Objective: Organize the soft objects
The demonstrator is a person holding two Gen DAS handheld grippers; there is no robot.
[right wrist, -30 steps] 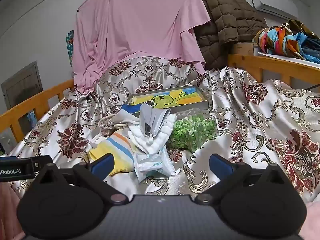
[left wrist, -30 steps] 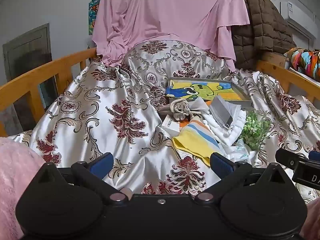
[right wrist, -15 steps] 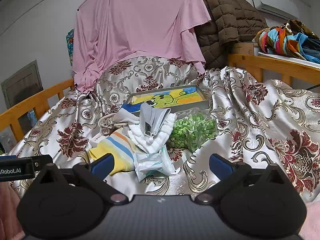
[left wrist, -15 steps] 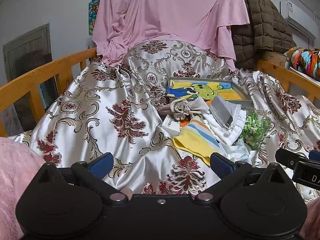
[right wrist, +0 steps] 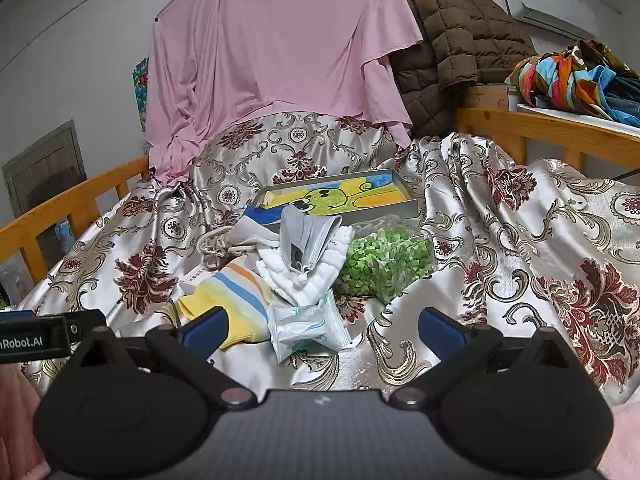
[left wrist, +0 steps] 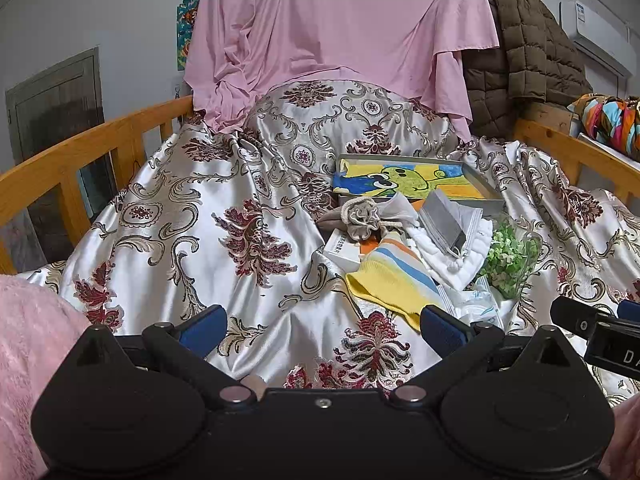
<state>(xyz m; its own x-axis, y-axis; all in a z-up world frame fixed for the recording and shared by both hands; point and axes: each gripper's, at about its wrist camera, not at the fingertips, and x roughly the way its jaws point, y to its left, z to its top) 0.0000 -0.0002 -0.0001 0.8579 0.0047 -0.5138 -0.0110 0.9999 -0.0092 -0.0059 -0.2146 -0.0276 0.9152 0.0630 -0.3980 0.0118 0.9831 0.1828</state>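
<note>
bedspread [left wrist: 224,216]: shiny silver satin with dark red flowers and gold scrolls, draped over the whole bed and rumpled into folds.
pink sheet [left wrist: 340,28]: hangs at 12 o'clock behind the bed, its lower edge falling onto the bedspread.
brown quilted coat [right wrist: 452,36]: hangs at 1 o'clock, just beside the pink sheet.
wooden rail [left wrist: 80,160]: orange wood, runs along the 9 o'clock side; a matching rail shows at 3 o'clock.
picture tray [right wrist: 340,198]: grey-rimmed, with a yellow, blue and green cartoon drawing; lies at 12 o'clock of the pile, touching it.
pile of soft objects [right wrist: 296,264]: heaped mid-bed, ahead of both tongs and apart from them.
bag of green bits [right wrist: 384,264]: clear bag at the 3 o'clock edge of the pile.
striped sock [left wrist: 392,276]: yellow with blue, white and orange bands, at the 7 o'clock edge of the pile.
white knit piece [right wrist: 312,276]: at the centre of the pile, under the grey mask.
grey mask [right wrist: 304,232]: folded, resting on top of the white knit piece.
beige drawstring pouch [left wrist: 362,216]: at 10 o'clock of the pile, mouth gathered.
wrapped packet [right wrist: 304,326]: clear wrapper at 6 o'clock of the pile, nearest the right tongs.
left gripper [left wrist: 322,322]: tongs spread wide, holding nothing, over bare bedspread.
right gripper [right wrist: 320,326]: tongs spread wide, holding nothing; the packet lies between and beyond its tips.
</note>
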